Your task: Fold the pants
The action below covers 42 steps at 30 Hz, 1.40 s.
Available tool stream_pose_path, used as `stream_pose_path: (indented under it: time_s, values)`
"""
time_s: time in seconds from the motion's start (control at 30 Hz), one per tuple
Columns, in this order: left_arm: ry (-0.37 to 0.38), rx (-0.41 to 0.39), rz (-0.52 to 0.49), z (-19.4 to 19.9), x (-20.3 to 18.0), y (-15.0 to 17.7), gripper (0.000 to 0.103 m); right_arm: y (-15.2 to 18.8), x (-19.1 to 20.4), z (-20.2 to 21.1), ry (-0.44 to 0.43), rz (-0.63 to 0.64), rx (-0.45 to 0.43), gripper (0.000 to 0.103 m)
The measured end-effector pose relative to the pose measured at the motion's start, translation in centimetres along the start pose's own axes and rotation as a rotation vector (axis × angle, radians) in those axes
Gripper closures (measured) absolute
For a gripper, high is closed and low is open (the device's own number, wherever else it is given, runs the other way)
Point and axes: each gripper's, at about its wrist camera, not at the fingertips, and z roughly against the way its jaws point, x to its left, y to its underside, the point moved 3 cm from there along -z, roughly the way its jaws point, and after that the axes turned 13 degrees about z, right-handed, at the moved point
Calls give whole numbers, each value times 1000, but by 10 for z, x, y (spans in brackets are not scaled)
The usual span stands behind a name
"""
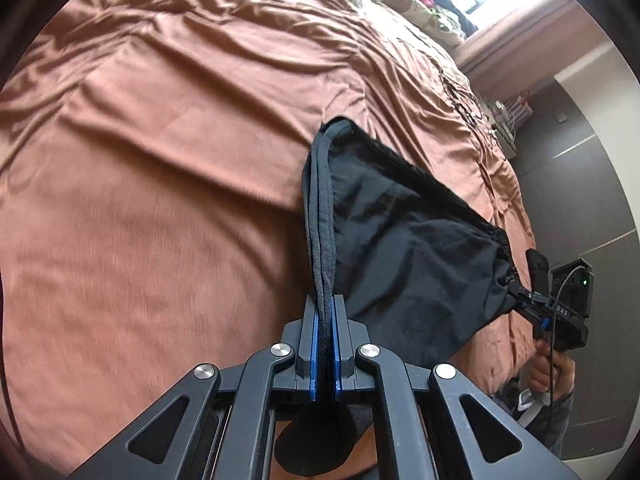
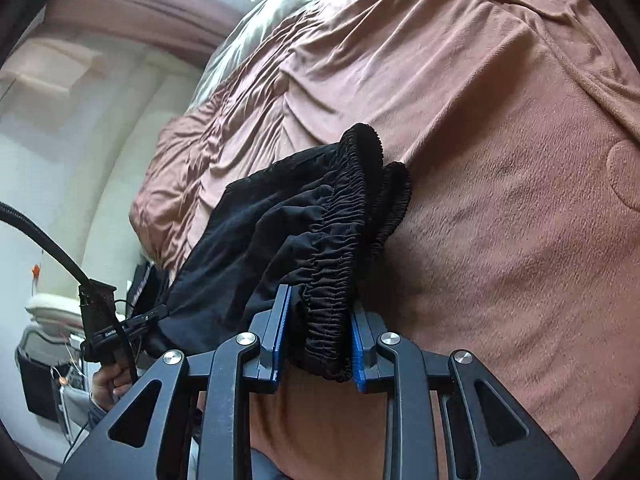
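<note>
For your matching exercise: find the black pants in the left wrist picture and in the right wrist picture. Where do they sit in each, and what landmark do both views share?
Left wrist view: black pants right of centre, running from the left gripper across to the right gripper.
Right wrist view: they fill the lower centre, elastic waistband between the right gripper's blue pads.
Shared landmark: the brown bedspread behind them.
</note>
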Motion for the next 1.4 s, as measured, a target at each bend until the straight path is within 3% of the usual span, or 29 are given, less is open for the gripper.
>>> stream_pose_path:
  time_s: [0.33, 0.6, 0.63, 0.7, 0.77, 0.8, 0.87, 1.17, 1.4]
  values:
    - [85, 46, 108, -8, 13, 51, 98, -8, 1, 7, 48, 69, 39, 81]
    - [151, 74, 146, -20, 16, 62, 97, -24, 4, 6, 135, 147, 85, 81]
    - [136, 74, 136, -23, 16, 61, 94, -23, 2, 8, 155, 151, 90, 80]
    - [110, 74, 135, -28, 21, 62, 73, -22, -2, 7, 240, 157, 108, 72]
    - [115, 47, 151, -28, 28, 64, 39, -17, -1, 4, 291, 152, 127, 63]
    - [117, 33, 156, -27, 32, 66, 36, -15, 2, 4, 304, 155, 126, 61]
    - [140, 19, 159, -28, 37, 69, 34, -11, 9, 6, 321, 163, 115, 57]
    - [289, 11, 109, -39, 28, 75, 34, 2, 39, 33, 333, 170, 43, 57]
    - [391, 54, 117, -47, 25, 85, 34, 18, 71, 24, 270, 219, 71, 57]
